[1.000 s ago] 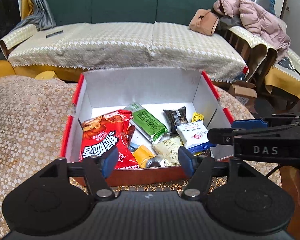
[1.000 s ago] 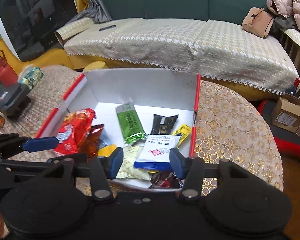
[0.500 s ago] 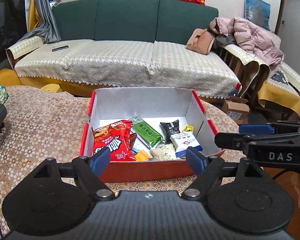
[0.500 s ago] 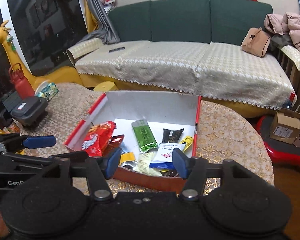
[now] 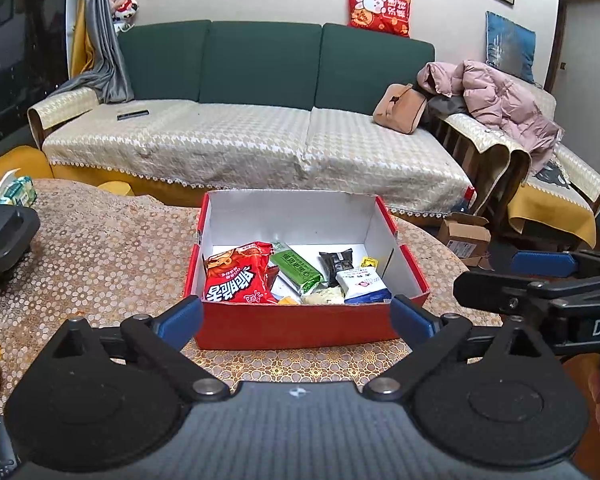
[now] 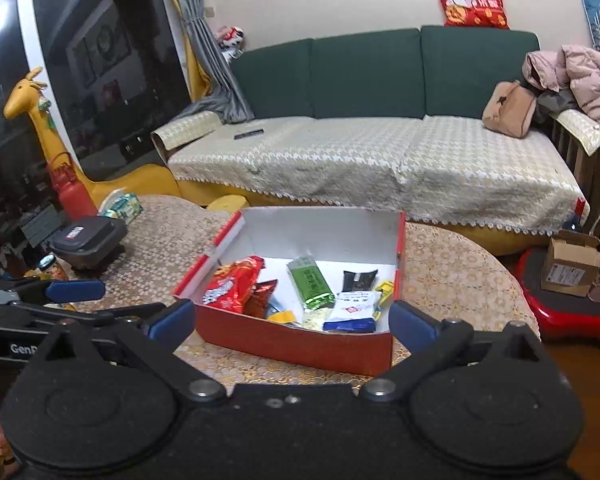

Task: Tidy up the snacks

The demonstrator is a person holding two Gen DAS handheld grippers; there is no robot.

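Note:
A red box with a white inside sits on the lace-covered table; it also shows in the right wrist view. Inside lie a big red snack bag, a green packet, a black packet, a white and blue packet and small yellow ones. My left gripper is open and empty, held back from the box's near wall. My right gripper is open and empty, also short of the box, and shows at the right of the left wrist view.
A black case and a green tissue pack lie on the table to the left. A green sofa stands behind, with a tan bag and pink coat. A cardboard box sits on the floor at right.
Both grippers have pulled back and up from over the box and opened wider. The box now looks smaller and farther away. The snacks inside have not moved.

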